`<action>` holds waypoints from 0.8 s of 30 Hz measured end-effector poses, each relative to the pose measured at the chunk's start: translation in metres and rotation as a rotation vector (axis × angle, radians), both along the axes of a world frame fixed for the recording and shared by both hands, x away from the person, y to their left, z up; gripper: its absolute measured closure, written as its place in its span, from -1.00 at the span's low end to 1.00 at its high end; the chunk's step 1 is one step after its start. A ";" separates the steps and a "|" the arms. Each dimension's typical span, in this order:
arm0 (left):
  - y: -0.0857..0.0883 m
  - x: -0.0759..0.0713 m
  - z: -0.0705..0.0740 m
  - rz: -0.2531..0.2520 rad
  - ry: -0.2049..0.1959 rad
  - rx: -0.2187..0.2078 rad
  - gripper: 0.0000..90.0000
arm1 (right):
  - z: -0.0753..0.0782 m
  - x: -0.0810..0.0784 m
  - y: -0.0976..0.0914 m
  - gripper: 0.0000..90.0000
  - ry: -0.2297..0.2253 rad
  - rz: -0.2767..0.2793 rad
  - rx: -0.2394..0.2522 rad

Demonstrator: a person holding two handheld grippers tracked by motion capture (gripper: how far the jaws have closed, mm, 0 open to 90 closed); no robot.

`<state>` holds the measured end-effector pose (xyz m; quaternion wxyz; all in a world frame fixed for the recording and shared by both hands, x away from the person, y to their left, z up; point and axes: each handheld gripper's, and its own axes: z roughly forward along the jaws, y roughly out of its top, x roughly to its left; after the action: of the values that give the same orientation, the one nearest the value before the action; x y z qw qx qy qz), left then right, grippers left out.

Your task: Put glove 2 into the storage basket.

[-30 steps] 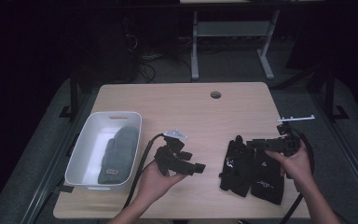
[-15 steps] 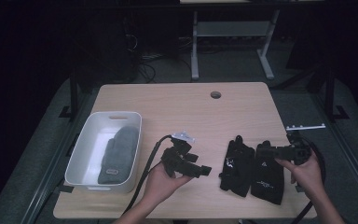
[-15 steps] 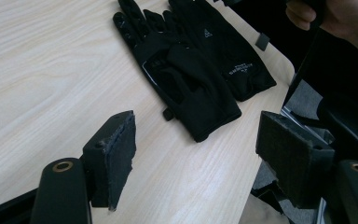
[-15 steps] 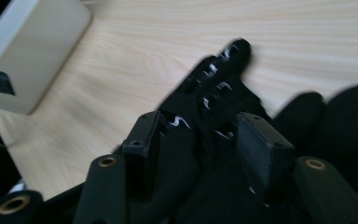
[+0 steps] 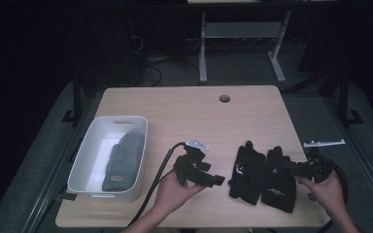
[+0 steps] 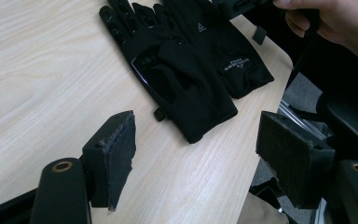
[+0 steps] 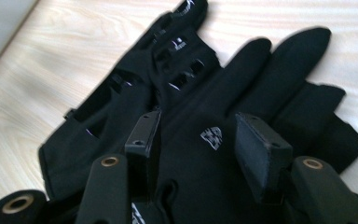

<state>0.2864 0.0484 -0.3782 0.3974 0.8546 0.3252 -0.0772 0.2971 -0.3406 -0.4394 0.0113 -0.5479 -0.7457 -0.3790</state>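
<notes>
Two black gloves lie side by side at the table's front right, one on the left and one on the right. My right gripper hangs low over the right glove, its open jaws astride the glove's back by the small logo. These jaws have just been closing, and the pads do not pinch the fabric. My left gripper is held in a hand at mid-table and points at the gloves. It stands open with only bare wood under it.
A white bin at the front left holds a grey mitten. There is a round cable hole near the table's far edge. A desk frame stands on the dark floor behind. The left gripper's cable runs off the front edge.
My right gripper has come down and toward the table's front, onto the right glove, with its jaws narrower. The left gripper has hardly moved.
</notes>
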 end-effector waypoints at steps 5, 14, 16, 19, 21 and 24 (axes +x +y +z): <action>-0.002 0.000 -0.001 -0.006 0.003 0.005 -0.37 | -0.007 -0.004 -0.002 0.13 0.010 -0.010 -0.031; -0.004 -0.001 -0.004 -0.010 0.005 0.008 -0.38 | -0.016 -0.009 0.008 0.12 -0.023 0.022 -0.156; -0.004 -0.001 -0.004 -0.011 0.004 0.009 -0.38 | -0.016 -0.011 0.012 0.13 -0.040 0.035 -0.192; -0.003 -0.002 -0.005 -0.009 0.006 0.006 -0.38 | -0.016 -0.013 0.019 0.18 -0.064 0.048 -0.256; -0.003 -0.003 -0.006 -0.009 0.008 0.006 -0.38 | -0.017 -0.015 0.022 0.21 -0.084 0.055 -0.294; -0.003 -0.004 -0.007 -0.009 0.010 0.004 -0.38 | -0.017 -0.016 0.024 0.26 -0.096 0.055 -0.308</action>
<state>0.2824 0.0458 -0.3849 0.3935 0.8566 0.3234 -0.0825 0.2806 -0.3166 -0.4562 -0.0980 -0.5035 -0.8095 -0.2855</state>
